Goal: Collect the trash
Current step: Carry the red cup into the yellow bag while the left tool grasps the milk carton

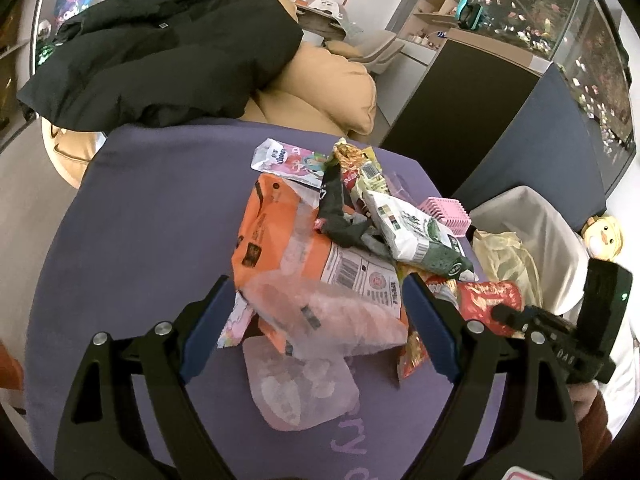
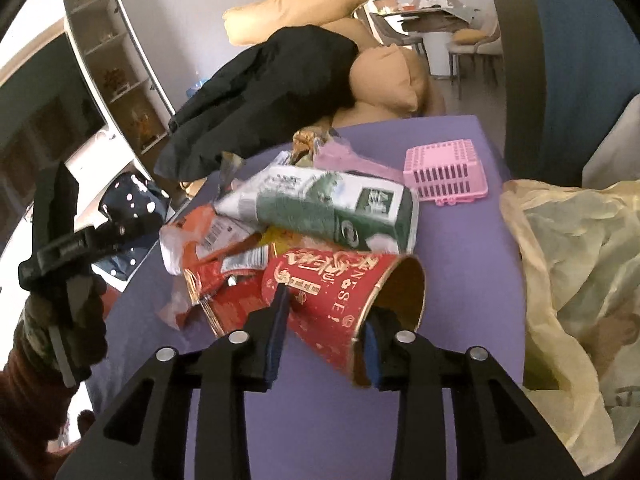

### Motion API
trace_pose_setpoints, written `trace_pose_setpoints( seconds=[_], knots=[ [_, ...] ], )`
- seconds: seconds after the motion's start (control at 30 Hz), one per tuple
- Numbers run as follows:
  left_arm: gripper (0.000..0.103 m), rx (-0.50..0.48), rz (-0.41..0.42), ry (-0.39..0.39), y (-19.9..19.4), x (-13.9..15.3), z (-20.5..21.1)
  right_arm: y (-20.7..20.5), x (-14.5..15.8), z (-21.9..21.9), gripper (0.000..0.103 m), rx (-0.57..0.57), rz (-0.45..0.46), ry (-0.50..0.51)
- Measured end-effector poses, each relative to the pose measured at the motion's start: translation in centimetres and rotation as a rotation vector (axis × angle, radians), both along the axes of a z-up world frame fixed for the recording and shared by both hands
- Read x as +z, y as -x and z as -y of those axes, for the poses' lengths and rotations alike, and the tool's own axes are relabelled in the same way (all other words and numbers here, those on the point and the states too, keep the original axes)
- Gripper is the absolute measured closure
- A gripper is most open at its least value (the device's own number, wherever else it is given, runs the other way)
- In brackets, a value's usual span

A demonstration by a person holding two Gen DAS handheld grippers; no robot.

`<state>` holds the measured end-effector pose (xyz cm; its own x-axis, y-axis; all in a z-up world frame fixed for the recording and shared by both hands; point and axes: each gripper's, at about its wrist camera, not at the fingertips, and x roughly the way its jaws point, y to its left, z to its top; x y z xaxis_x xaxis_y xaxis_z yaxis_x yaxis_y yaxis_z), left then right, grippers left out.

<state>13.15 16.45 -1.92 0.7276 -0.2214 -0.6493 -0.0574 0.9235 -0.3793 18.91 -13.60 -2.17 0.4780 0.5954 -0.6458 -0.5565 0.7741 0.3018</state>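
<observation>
A heap of wrappers lies on a purple table (image 1: 132,216). In the left wrist view my left gripper (image 1: 320,316) is open, its fingers on either side of an orange snack bag (image 1: 280,232) and a clear plastic bag (image 1: 332,320). A green-and-white packet (image 1: 416,236) lies behind. In the right wrist view my right gripper (image 2: 326,334) is shut on a red paper cup (image 2: 340,300) lying on its side, one finger outside its wall and one inside its mouth. The cup also shows in the left wrist view (image 1: 490,300).
A white bin lined with a yellowish bag (image 2: 568,280) stands right of the table; it also shows in the left wrist view (image 1: 532,232). A pink basket (image 2: 448,172) sits on the far right of the table. A black jacket (image 1: 160,52) lies on tan cushions behind.
</observation>
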Motion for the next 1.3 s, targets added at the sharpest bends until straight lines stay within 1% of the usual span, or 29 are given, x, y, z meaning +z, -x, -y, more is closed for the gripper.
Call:
trace_pose_setpoints(
  seconds=[0.03, 0.1, 0.13, 0.17, 0.23, 0.3, 0.4, 0.47, 0.5, 0.57, 0.6, 0.63, 0.67, 0.7, 0.77, 0.87, 0.9, 0.93, 0.97, 1.03, 1.07, 1.17, 1.23, 1.3],
  knots=[
    [0.022, -0.002, 0.002, 0.000, 0.2, 0.0, -0.1, 0.3, 0.3, 0.1, 0.094, -0.002, 0.014, 0.006],
    [0.024, -0.006, 0.009, 0.011, 0.4, 0.1, -0.1, 1.5, 1.2, 0.5, 0.097, -0.005, 0.058, 0.026],
    [0.029, -0.007, 0.016, 0.018, 0.5, 0.2, -0.1, 1.8, 1.5, 0.8, 0.097, -0.005, 0.067, 0.030],
    [0.031, -0.012, 0.030, 0.026, 0.6, 0.5, 0.1, 2.2, 1.8, 1.1, 0.097, -0.004, 0.074, 0.032],
    [0.031, -0.036, 0.055, 0.027, 0.6, 1.1, 0.7, 2.8, 2.5, 1.9, 0.097, -0.009, 0.077, 0.035],
    [0.031, -0.069, 0.064, 0.014, 0.3, 1.6, 1.7, 3.3, 2.9, 2.7, 0.097, -0.019, 0.080, 0.041],
    [0.031, -0.135, 0.080, -0.023, -0.9, 2.6, 3.8, 3.5, 3.3, 4.1, 0.097, -0.049, 0.091, 0.052],
    [0.031, -0.202, 0.103, -0.051, -2.3, 3.4, 5.4, 3.5, 3.6, 5.0, 0.097, -0.069, 0.099, 0.053],
    [0.031, -0.265, 0.106, -0.065, -3.4, 3.8, 6.4, 3.4, 3.9, 5.6, 0.097, -0.081, 0.102, 0.054],
    [0.031, -0.383, 0.085, -0.095, -5.8, 4.1, 8.1, 3.4, 4.6, 6.6, 0.097, -0.101, 0.112, 0.051],
    [0.031, -0.427, 0.079, -0.128, -7.0, 4.2, 9.1, 3.5, 4.8, 7.0, 0.097, -0.108, 0.117, 0.051],
    [0.031, -0.449, 0.075, -0.159, -7.8, 4.2, 9.8, 3.6, 5.1, 7.5, 0.097, -0.118, 0.127, 0.058],
    [0.031, -0.475, 0.069, -0.207, -9.1, 4.2, 10.7, 3.7, 5.3, 7.8, 0.097, -0.124, 0.134, 0.063],
    [0.031, -0.487, 0.059, -0.235, -10.1, 3.9, 11.3, 3.8, 5.5, 8.2, 0.097, -0.133, 0.143, 0.071],
    [0.031, -0.502, 0.018, -0.256, -12.5, 3.1, 12.2, 3.8, 5.6, 9.0, 0.097, -0.148, 0.140, 0.073],
    [0.031, -0.499, -0.063, -0.237, -15.1, 1.5, 12.3, 3.7, 5.2, 10.0, 0.097, -0.165, 0.128, 0.084],
    [0.031, -0.509, -0.089, -0.210, -15.3, 1.0, 12.1, 3.7, 5.0, 10.4, 0.097, -0.173, 0.127, 0.090],
    [0.031, -0.533, -0.124, -0.165, -15.3, 0.5, 11.8, 3.5, 4.8, 10.7, 0.097, -0.178, 0.125, 0.093],
    [0.031, -0.551, -0.143, -0.142, -15.1, 0.2, 11.7, 3.4, 4.7, 11.1, 0.097, -0.183, 0.122, 0.093],
    [0.031, -0.607, -0.168, -0.124, -14.0, -0.2, 12.0, 2.8, 4.4, 11.8, 0.097, -0.199, 0.117, 0.094],
    [0.031, -0.634, -0.169, -0.145, -13.1, -0.3, 12.5, 2.6, 4.3, 12.0, 0.097, -0.204, 0.116, 0.094],
    [0.031, -0.704, -0.177, -0.243, -10.8, -0.9, 14.1, 1.5, 4.0, 12.6, 0.097, -0.227, 0.102, 0.082],
    [0.031, -0.717, -0.197, -0.285, -10.2, -1.5, 15.0, 1.2, 3.9, 13.0, 0.097, -0.241, 0.095, 0.071],
    [0.031, -0.701, -0.212, -0.344, -10.3, -2.4, 15.9, 1.1, 3.9, 13.3, 0.097, -0.253, 0.092, 0.055]
  ],
)
